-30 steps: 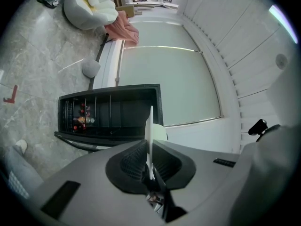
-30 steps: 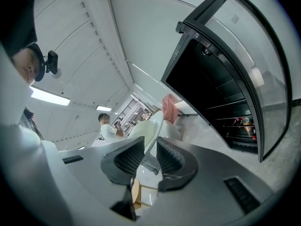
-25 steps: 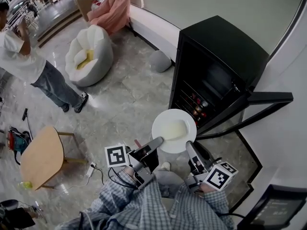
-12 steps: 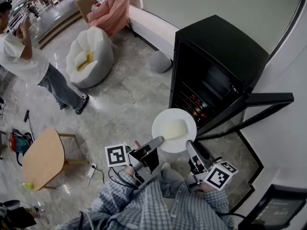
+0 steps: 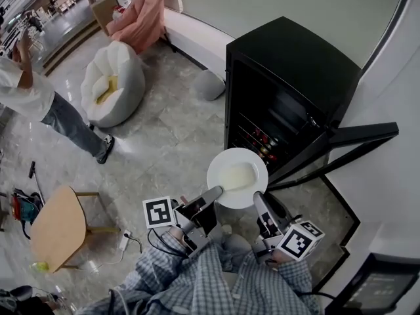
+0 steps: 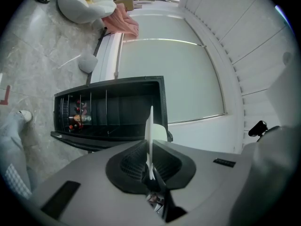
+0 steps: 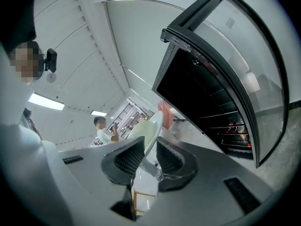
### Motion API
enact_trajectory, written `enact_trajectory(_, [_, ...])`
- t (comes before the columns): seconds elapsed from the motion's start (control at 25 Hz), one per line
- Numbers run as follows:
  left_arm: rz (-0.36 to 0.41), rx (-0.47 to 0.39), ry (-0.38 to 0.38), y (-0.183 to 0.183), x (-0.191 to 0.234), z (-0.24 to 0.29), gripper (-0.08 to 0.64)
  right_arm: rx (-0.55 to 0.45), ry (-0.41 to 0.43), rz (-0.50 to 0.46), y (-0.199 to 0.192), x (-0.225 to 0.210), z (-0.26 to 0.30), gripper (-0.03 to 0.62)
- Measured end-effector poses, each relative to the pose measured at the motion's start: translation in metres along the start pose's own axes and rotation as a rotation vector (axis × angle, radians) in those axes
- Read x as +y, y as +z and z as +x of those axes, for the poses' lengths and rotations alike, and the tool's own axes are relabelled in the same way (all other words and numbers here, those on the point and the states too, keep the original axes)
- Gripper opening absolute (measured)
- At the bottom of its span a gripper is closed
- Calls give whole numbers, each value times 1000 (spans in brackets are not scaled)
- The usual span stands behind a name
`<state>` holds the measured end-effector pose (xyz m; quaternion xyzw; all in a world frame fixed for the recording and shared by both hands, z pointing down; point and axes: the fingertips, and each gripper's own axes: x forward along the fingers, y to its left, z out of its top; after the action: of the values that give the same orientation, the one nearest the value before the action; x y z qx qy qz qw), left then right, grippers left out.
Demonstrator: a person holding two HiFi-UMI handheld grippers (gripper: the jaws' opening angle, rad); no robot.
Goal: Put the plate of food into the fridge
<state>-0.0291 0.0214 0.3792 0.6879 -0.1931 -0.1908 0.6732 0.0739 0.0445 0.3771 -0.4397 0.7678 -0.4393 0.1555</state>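
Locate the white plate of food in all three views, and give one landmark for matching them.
Head view: plate at lower centre, in front of the open fridge.
Left gripper view: plate edge-on, a thin white vertical line at centre, gripped between the jaws.
Right gripper view: plate tilted, just below centre, gripped between the jaws.
Shared landmark: the black fridge, door open.

lounge-like hall: marble floor (image 5: 164,136), white beanbag chair (image 5: 111,84), wooden table (image 5: 56,225), black fridge (image 5: 295,71)
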Motion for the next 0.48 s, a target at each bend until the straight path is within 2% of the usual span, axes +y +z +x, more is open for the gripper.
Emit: enact_trajectory(0.48, [-10,121,11,45,5,53,23,-69,-82,29,38,-25,35,86])
